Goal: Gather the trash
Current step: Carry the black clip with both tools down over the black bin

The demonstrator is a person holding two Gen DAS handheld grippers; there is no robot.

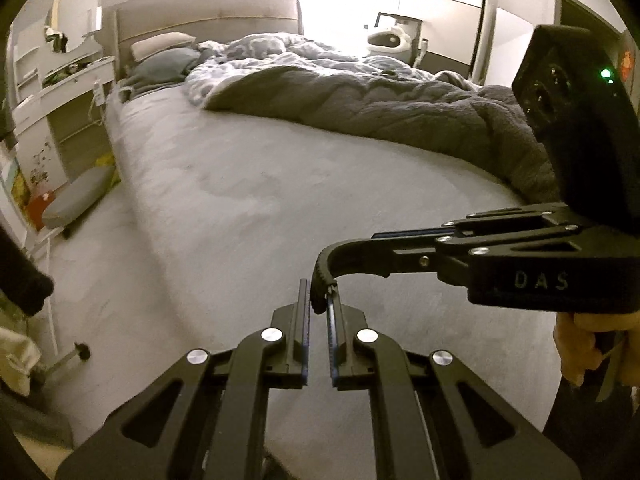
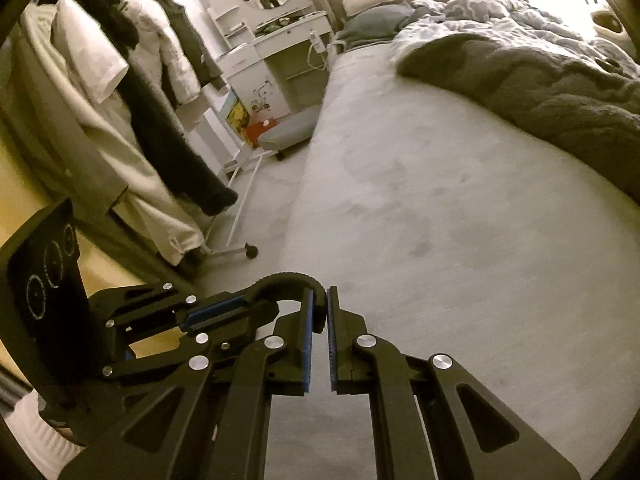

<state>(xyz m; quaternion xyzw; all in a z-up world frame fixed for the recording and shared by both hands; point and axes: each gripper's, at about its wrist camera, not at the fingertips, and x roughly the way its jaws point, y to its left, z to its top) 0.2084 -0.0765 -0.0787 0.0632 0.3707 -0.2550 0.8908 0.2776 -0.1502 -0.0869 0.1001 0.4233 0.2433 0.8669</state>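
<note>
Left wrist view: my camera sits just behind the left gripper (image 1: 318, 300), looking forward and down over the bed (image 1: 248, 200) toward the headboard (image 1: 208, 12), with my right gripper (image 1: 326, 280) crossing in from the right edge. Right wrist view: the same forward-and-down pose from behind the right gripper (image 2: 320, 308), angled more to the left — it takes in the hanging clothes (image 2: 132, 92), and my left gripper enters at lower left. Both views share the mattress, the grey duvet (image 1: 400, 112), the pillows and the white dresser (image 1: 60, 92).

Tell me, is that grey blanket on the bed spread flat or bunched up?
Bunched up: the grey blanket lies rumpled toward the bed's far side, leaving the mattress bare.
</note>
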